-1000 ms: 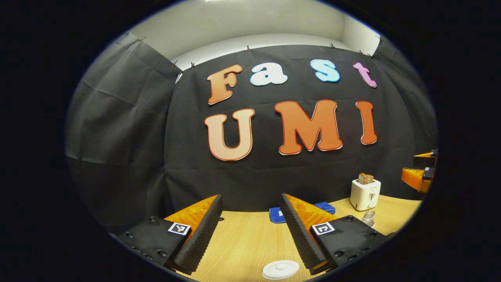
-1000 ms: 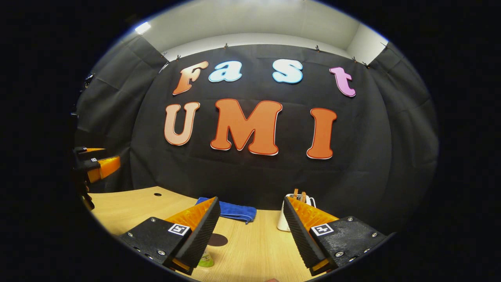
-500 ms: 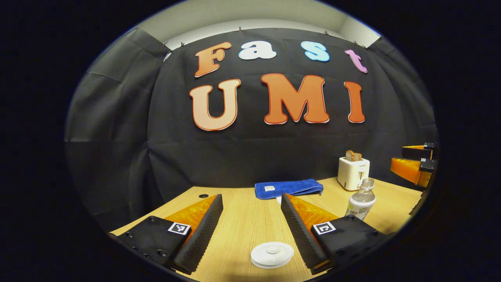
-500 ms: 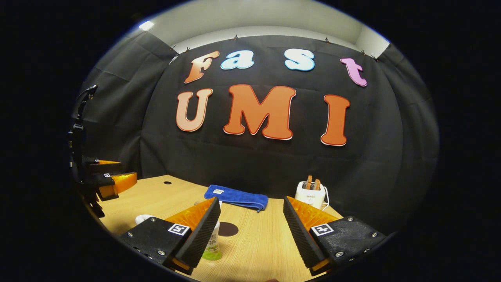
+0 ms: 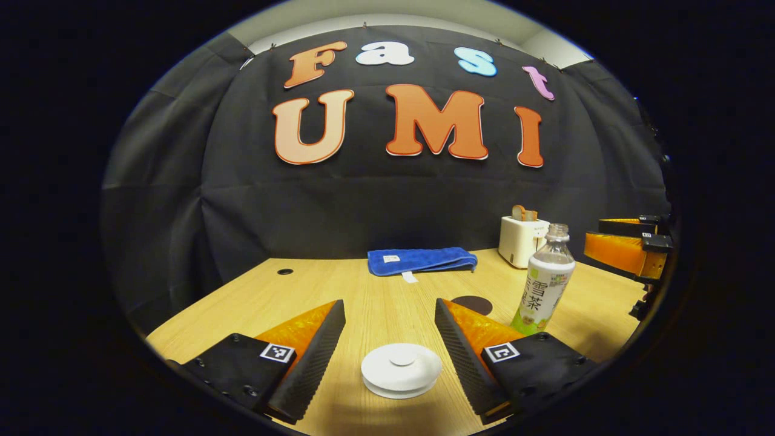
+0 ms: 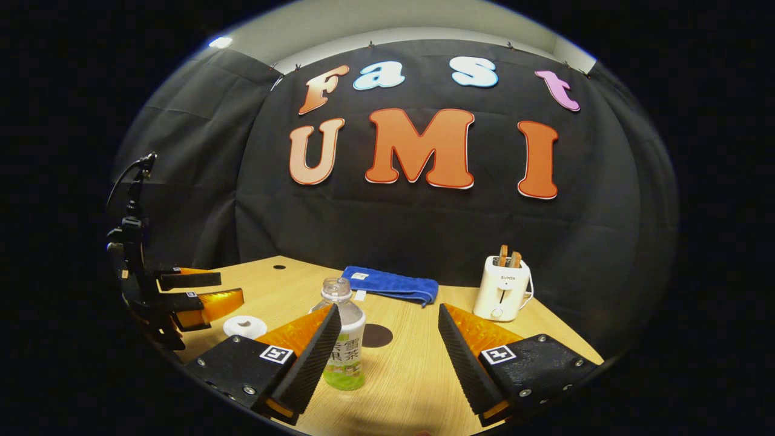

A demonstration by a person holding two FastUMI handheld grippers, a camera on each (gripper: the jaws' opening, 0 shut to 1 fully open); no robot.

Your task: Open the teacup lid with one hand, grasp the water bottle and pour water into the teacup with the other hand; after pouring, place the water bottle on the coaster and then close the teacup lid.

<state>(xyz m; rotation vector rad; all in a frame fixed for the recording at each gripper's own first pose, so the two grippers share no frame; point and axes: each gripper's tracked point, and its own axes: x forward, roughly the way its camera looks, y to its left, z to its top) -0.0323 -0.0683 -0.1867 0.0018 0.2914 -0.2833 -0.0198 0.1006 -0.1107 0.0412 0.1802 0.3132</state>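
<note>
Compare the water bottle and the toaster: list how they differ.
The water bottle is clear and slim with no cap; the toaster is white, opaque and boxy.
The bottle's neck is open and bare; the toaster has slices poking from its slots.
The bottle stands nearer the front, the toaster near the wall.
Both stand upright on the table.

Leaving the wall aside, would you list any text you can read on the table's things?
Water bottle: label print, too small and warped to read surely.
Toaster: tiny front mark, too small to read.
Blue towel: white tag, too small to read.
</note>
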